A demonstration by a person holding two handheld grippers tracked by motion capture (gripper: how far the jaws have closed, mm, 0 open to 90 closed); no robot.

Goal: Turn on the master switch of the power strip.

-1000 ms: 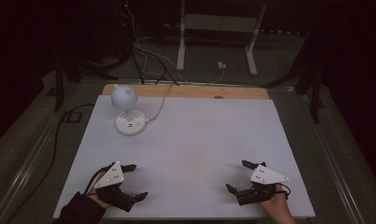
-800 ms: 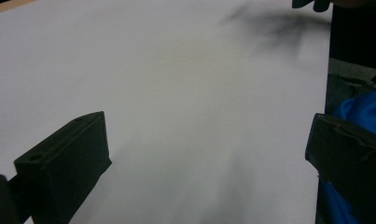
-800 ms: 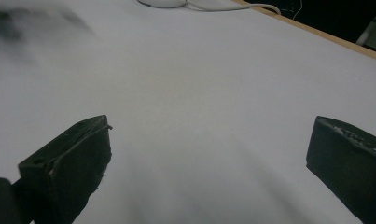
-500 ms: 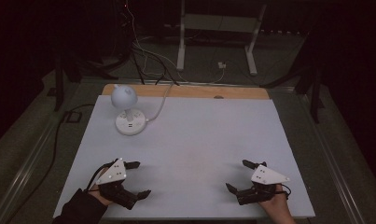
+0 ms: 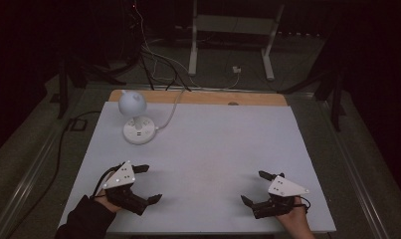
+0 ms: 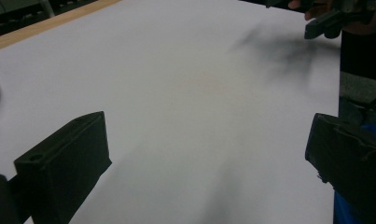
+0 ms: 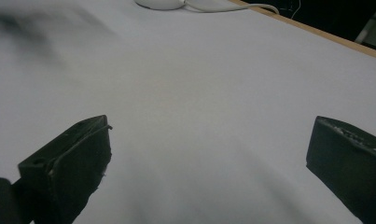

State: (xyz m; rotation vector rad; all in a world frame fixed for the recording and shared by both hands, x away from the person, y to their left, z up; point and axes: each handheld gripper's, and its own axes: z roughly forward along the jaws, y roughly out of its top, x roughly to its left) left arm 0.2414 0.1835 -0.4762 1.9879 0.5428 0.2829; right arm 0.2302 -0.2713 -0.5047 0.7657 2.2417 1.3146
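Lamp: on table, well ahead of left gripper jaws.
Right gripper: well right of them.

The right tongs (far off in the left gripper view) are cut by the top edge.

Lab: dark room, white table, loose cables, metal stand.
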